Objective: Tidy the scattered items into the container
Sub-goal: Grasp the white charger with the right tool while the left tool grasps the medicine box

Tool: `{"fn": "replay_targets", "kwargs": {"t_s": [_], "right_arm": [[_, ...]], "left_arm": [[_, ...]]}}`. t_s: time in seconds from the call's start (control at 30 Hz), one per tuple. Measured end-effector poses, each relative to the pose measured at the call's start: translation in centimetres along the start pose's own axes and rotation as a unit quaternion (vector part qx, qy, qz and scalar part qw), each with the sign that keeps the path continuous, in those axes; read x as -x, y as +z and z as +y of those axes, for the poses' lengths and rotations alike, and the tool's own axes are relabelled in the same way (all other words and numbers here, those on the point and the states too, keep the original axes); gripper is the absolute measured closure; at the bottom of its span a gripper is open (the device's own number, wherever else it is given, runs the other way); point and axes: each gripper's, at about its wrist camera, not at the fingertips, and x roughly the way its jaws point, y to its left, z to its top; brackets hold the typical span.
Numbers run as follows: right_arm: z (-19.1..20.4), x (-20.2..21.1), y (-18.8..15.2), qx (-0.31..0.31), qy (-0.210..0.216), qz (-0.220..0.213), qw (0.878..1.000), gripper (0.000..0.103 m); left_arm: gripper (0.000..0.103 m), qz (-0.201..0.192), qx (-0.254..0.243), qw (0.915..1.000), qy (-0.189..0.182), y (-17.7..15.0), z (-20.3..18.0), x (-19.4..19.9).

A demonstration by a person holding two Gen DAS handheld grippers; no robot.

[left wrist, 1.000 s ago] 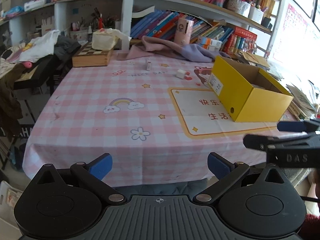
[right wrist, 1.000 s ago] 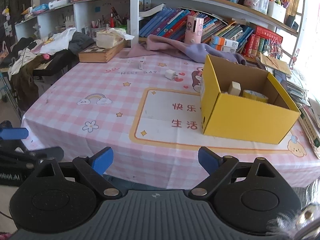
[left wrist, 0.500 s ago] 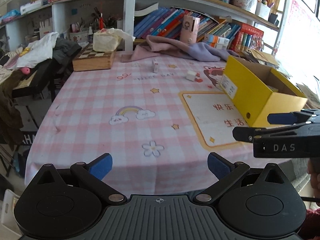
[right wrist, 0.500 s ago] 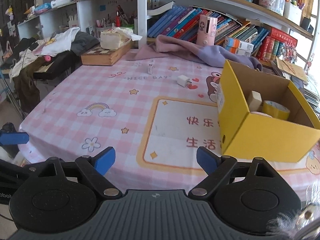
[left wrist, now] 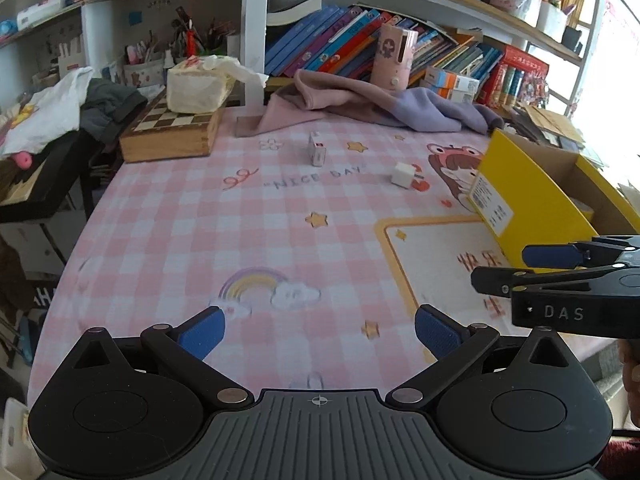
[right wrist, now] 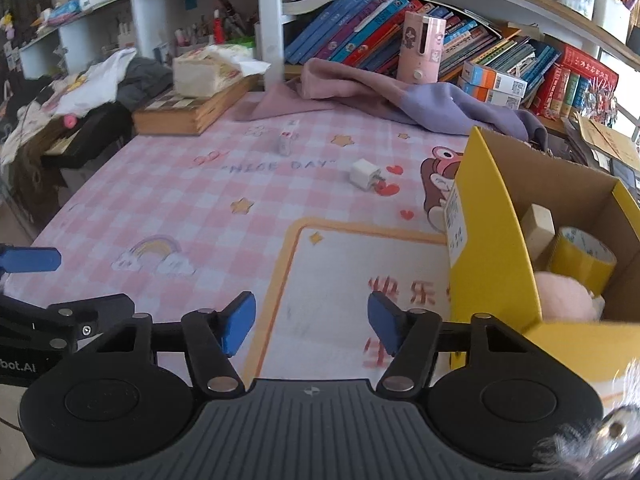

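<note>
Both claws hover low over the near edge of the counter, which is covered by a pink checked cloth printed with a rainbow, stars and "NICE DAY". The left claw has its blue-padded fingers spread wide with nothing between them. The right claw is likewise spread and empty; in the left wrist view it shows from the side at the right edge, near the yellow cardboard box.

The box stands open on the right side of the counter, with a white label on its end wall. Inside it lie a roll of yellow tape, a pale wooden block leaning in the corner beside the roll, and a pink plush item against the near wall.

Two small things lie out on the cloth, far from both claws. A white charger plug rests just left of the box's far corner, prongs toward the box. A small white upright box stands further back, just above the "NICE DAY" lettering, well apart from the plug.

At the back edge lie a pink-and-lilac garment and a wooden chessboard case with a tissue pack on top.
</note>
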Motion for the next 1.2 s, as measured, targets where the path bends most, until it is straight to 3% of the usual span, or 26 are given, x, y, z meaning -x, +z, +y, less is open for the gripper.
{"fn": "replay_targets", "kwargs": {"t_s": [0.4,0.7,1.03,1.2], "right_arm": [[-3.2,-6.2,5.7,-0.015,-0.002,-0.018,1.0,0.042],[-5.2,-12.5,9.5,-0.051,-0.007,-0.01,0.999,0.048],[-6.4,-17.5,10.6,-0.061,-0.02,0.025,0.998,0.048],[-6.2,-18.8,10.8,-0.059,-0.022,0.031,0.998,0.048]], "left_arm": [[0.002,-0.018,-0.036,0.9992,0.001,7.2,-0.9,-6.1],[0.008,-0.008,-0.023,0.9997,0.007,11.7,-0.7,-12.2],[0.021,0.011,-0.023,0.9995,0.016,16.7,0.0,-20.1],[0.021,0.03,-0.041,0.9984,0.024,17.5,-0.4,-23.6]]}}
